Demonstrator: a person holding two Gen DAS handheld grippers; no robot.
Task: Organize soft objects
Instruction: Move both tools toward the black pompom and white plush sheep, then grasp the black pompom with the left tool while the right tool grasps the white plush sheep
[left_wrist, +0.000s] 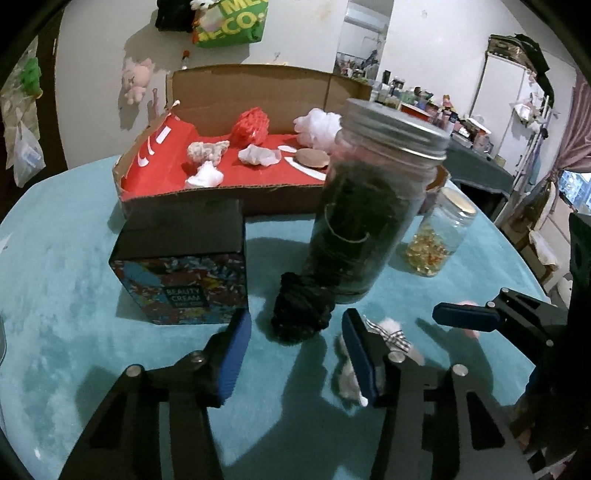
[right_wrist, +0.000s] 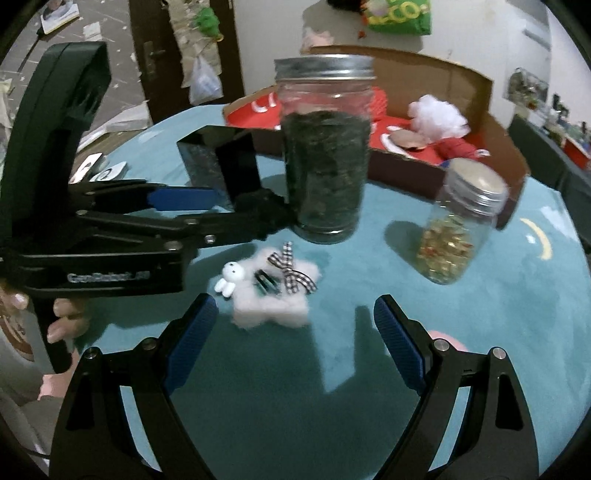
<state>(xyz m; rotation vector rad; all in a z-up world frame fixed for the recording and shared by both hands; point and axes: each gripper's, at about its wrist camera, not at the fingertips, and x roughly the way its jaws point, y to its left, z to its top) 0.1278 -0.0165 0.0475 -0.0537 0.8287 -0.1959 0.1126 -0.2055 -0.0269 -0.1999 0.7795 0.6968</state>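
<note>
1. Reaching for the black scrunchie (left_wrist: 301, 314) just before the tall jar (left_wrist: 373, 206), the left hand-held gripper (left_wrist: 295, 354) is half open, nothing gripped.
2. Next: close on it, carry to box (left_wrist: 207, 199) behind the jar.
3. Right hand-held gripper (right_wrist: 295, 347) is wide open and empty near the white clip (right_wrist: 269, 291).

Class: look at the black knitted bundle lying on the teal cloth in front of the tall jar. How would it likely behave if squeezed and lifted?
The black knitted bundle looks like soft yarn, so it would probably compress and sag rather than stay stiff. It seems light for its size. Its rough texture should resist slipping and rolling.
</note>
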